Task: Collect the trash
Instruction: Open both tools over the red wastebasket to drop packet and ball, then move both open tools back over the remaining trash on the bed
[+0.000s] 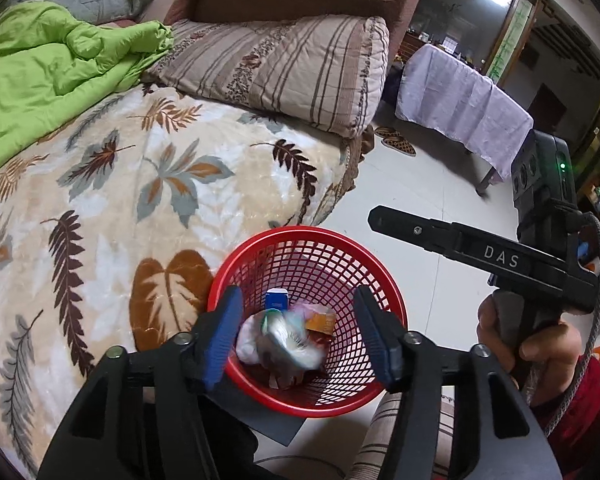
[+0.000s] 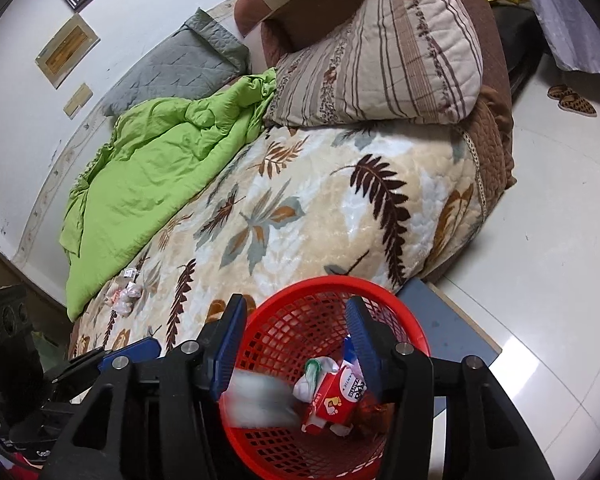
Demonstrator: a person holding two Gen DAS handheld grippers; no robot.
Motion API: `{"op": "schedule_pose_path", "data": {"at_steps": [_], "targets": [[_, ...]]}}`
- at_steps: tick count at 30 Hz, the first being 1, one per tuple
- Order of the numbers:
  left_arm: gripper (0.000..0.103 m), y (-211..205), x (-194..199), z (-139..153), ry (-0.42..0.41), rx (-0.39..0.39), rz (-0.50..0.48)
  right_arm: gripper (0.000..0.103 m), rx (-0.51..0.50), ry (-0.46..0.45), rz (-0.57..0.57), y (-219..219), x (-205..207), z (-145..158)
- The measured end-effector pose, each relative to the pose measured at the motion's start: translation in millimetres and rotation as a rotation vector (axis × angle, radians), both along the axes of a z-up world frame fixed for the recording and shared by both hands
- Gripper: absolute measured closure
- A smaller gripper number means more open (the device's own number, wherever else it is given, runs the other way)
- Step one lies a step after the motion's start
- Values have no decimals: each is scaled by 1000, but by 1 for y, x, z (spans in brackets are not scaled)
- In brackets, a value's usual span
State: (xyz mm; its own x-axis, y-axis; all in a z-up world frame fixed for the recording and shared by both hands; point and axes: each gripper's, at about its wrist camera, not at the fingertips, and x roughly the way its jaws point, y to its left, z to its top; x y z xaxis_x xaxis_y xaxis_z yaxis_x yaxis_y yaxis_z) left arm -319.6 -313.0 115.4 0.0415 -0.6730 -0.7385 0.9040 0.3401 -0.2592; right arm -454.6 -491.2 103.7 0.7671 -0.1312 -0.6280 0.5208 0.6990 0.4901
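Trash is accumulating in the red mesh basket (image 1: 380,300), which is standing on the floor just beside the leaf-patterned blanket (image 1: 140,184). Both grippers are hovering over its mouth. The left gripper (image 1: 300,336) is holding its jaws spread with nothing pinched; a blurred, pale crumpled wrapper (image 1: 284,340) is showing between and below them, apparently falling or just landed. The right gripper (image 2: 296,344) is likewise holding its jaws spread and empty, with a red-and-white carton (image 2: 336,396) lying inside the basket below. A blue carton (image 1: 277,300) is also resting in there. Judged from this, most of the collecting is done. Remaining: a small cluster of wrappers (image 2: 125,292) is still lying on the blanket near the green quilt (image 2: 156,164), well apart from the basket
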Motion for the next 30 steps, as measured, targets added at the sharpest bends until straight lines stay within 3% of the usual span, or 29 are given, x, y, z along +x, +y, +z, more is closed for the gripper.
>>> {"op": "schedule_pose_path", "data": {"at_steps": [12,30], "targets": [[45,62,52,15,-17,-39,198,47,-21,-3,134,39,49,10],[43,212,163,6,-52,-47,636,47,-32,36,471,151,185,9]]}}
